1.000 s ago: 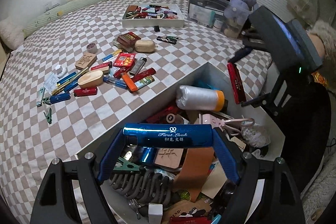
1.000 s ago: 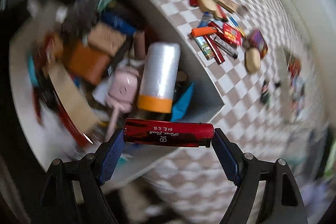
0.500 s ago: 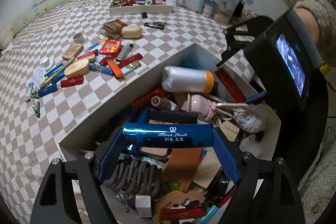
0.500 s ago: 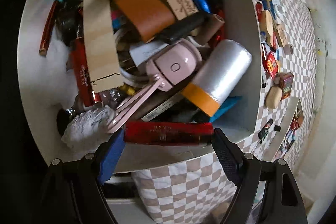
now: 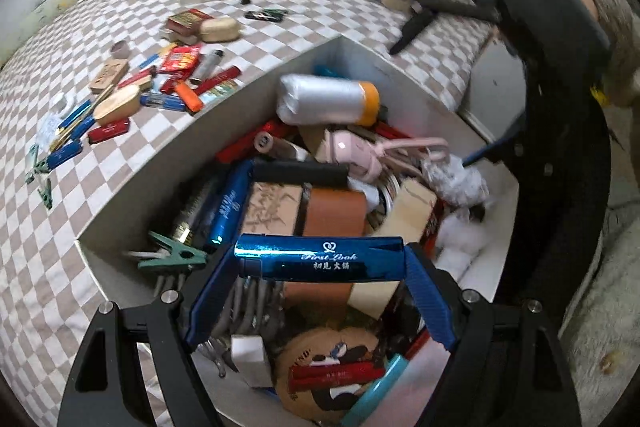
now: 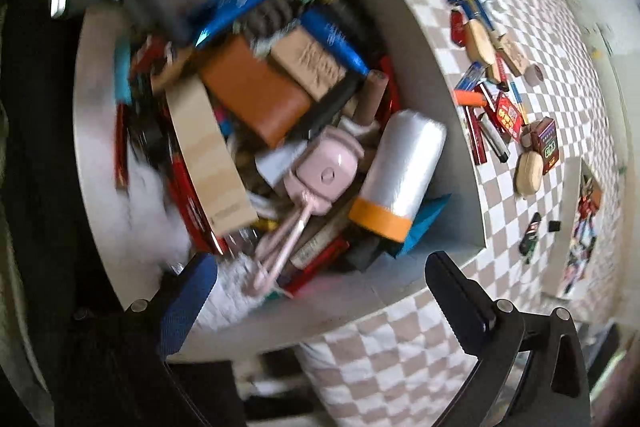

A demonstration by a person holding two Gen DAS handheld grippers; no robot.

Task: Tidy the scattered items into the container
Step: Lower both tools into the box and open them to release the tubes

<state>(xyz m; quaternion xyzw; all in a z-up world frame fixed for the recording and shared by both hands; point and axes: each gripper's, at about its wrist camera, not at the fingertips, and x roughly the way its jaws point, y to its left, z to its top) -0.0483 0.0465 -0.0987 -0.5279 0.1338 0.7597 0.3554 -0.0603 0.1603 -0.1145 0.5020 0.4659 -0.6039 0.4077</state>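
Loose lighters and small items [image 5: 160, 83] lie scattered on the checkered bedspread [image 5: 80, 187] left of the white container [image 5: 224, 131]. Over the container's near edge, the left gripper [image 5: 320, 263] is clenched on a blue lighter [image 5: 320, 257]. The right gripper [image 6: 320, 291] hangs over the container's [image 6: 460, 131] opposite edge, jaws spread wide, grasping nothing.

Glossy blue lighter [image 5: 318, 257] horizontal above crammed white container [image 5: 132, 199].
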